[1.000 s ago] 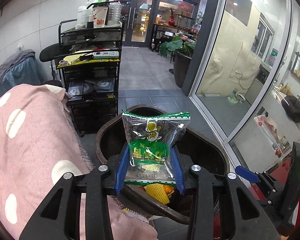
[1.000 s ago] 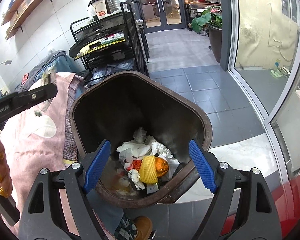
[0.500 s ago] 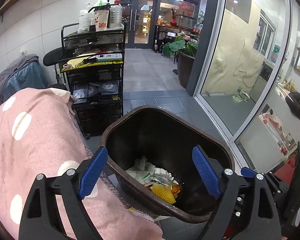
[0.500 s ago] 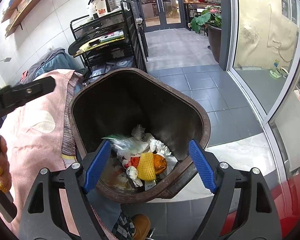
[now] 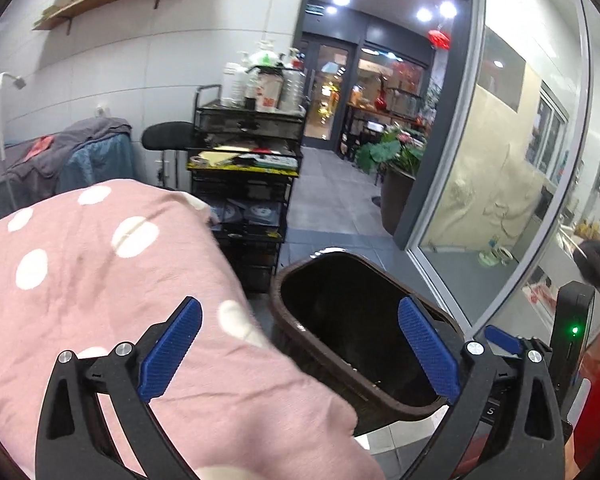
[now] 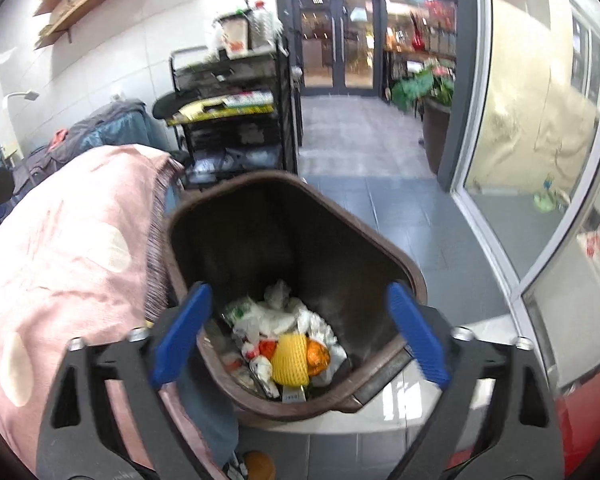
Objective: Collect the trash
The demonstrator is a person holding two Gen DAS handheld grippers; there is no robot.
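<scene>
We see both jaws opening wide and empty, left gripper (image 5: 300,354) swung over the pink blanket (image 5: 100,280) with the brown bin (image 5: 288,320) off its right finger, right gripper (image 6: 298,334) nearer, aimed straight down at the trash (image 6: 288,344) inside.

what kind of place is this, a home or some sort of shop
Probably a shop or salon, not a home: a black trolley cart loaded with bottles, glass double doors onto a lit storefront, and a large potted plant by a floor-to-ceiling glass wall.
</scene>
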